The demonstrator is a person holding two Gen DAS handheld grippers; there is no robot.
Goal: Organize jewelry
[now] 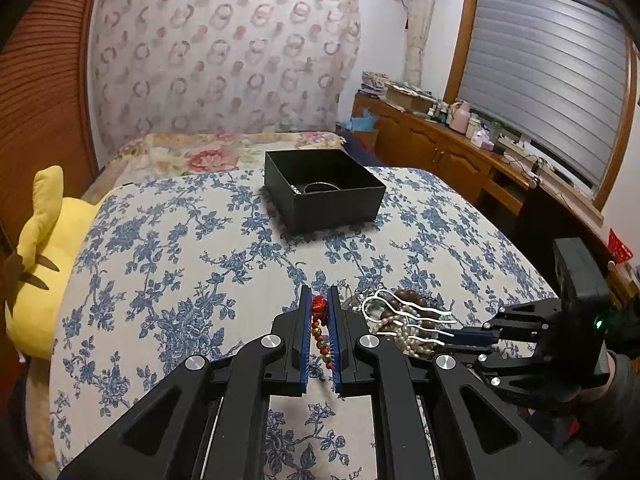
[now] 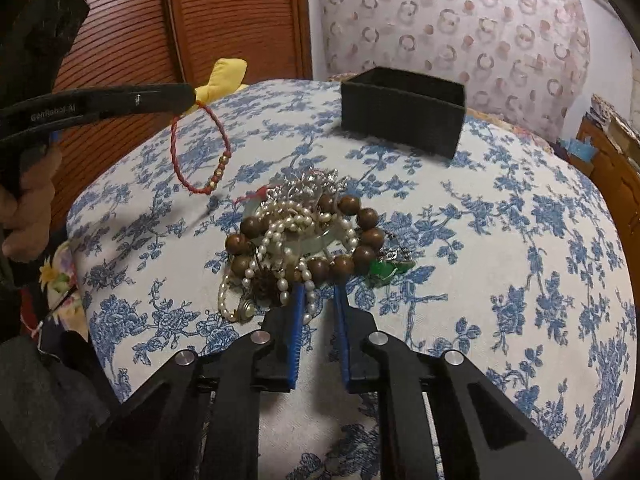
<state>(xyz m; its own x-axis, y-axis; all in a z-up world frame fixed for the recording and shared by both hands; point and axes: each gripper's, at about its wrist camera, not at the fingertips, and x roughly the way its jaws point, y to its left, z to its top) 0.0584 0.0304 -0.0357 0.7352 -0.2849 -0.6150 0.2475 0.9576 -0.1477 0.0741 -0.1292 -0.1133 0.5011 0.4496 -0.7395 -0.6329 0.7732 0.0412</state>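
Jewelry pile (image 2: 304,232) lies heaped on the blue-flowered bedspread (image 2: 500,264) right at the tips of the right gripper (image 2: 318,292), whose fingers (image 2: 298,300) stand a narrow gap apart; a loop of the pearl strand (image 2: 280,236) hangs between them, but whether the pads actually press on it cannot be told. Ahead of those tips the pile holds one wooden-bead bracelet (image 2: 360,236), one pale green bangle (image 2: 320,240) under the pearls, one silver crown-like piece (image 2: 312,182) on the far side, and one green stone pendant (image 2: 386,269) just to the right of the tips. The left gripper (image 1: 320,308) is pinched on one red braided bracelet (image 2: 200,148), which dangles clear of the bedspread, lifted free of the pile and to the left of it. One black open box (image 1: 324,188) sits well ahead of both sets of fingers; inside it at least one dark ring-shaped piece shows, the rest is hidden by the wall. One yellow plush toy (image 1: 44,264) lies far to the left

As a judgement, the sorting is at an early-to-middle stage: something is already in the box, one bracelet is lifted and waiting to go there, and most of the tangled heap has yet to be separated
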